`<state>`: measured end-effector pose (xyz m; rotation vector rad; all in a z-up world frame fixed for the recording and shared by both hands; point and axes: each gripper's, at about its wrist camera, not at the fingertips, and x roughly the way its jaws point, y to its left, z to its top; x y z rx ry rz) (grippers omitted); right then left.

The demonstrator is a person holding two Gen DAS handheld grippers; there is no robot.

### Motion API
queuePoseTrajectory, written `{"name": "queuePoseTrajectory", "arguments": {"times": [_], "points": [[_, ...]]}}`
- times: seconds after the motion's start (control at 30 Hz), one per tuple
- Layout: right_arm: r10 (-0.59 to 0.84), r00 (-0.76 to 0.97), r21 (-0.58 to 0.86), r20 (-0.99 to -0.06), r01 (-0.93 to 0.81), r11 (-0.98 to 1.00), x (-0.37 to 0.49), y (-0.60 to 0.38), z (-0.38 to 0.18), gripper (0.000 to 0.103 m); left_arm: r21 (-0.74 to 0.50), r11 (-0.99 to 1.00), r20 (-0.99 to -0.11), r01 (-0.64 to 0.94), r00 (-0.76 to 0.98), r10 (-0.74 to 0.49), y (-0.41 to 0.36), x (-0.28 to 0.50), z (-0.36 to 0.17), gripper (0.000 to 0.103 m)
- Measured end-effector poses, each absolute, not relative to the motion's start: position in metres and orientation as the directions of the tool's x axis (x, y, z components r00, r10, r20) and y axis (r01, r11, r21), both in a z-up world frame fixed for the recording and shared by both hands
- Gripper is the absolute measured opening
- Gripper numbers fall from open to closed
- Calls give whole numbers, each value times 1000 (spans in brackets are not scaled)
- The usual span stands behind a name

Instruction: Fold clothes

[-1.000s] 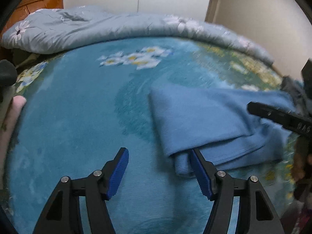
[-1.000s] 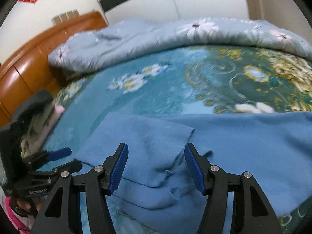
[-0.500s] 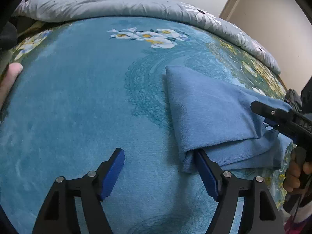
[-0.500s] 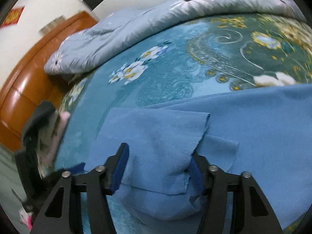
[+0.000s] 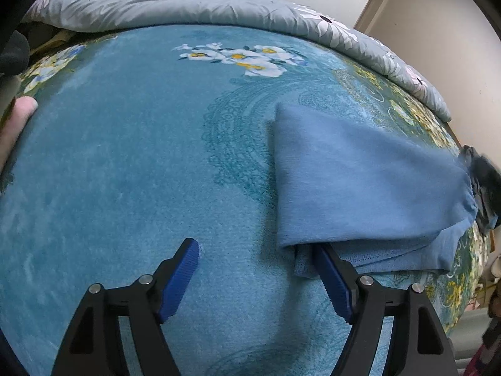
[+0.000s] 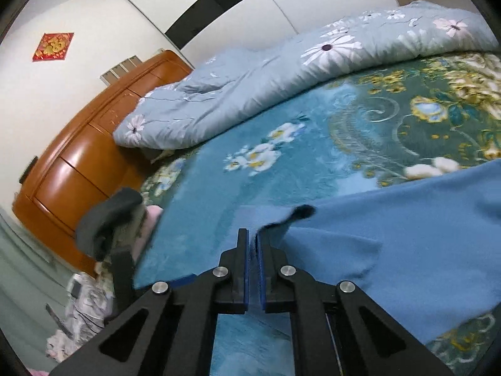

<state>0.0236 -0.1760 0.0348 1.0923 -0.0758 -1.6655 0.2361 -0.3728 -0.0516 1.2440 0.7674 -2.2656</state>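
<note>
From the left wrist we look forward along the left claw (image 5: 255, 277), low and close over the teal floral bedspread (image 5: 125, 163), facing the rolled grey-blue duvet (image 5: 188, 9) at the far edge and a pale wall beyond. From the right wrist we look along the right claw (image 6: 252, 244), also close to the bed but tilted, facing the wooden headboard (image 6: 78, 169) and white wall. Both views share the bedspread (image 6: 281, 188) with its white flower cluster, the duvet (image 6: 250, 94) and the blue garment (image 5: 360, 188) (image 6: 407, 235); the left-wrist view catches the right claw's rig at its right edge.
</note>
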Motion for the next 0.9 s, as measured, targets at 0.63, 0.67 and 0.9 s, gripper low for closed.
{"name": "queuePoseTrajectory", "arguments": {"times": [0.63,0.67,0.9], "points": [[-635,41,497,-772,662,-561,10,-192,-36,47,-251,-746,-866,617,-487,-111,-373,237,-52,82],[-640,45,505,-767,658,-559,11,-192,-38,49,-249,-746,-867,617,-485,-112,-372,237,-52,82],[-692,149,588,-707,667,-457,23,-202,-31,49,-248,-746,-869,618,-483,-111,-373,237,-52,82]]}}
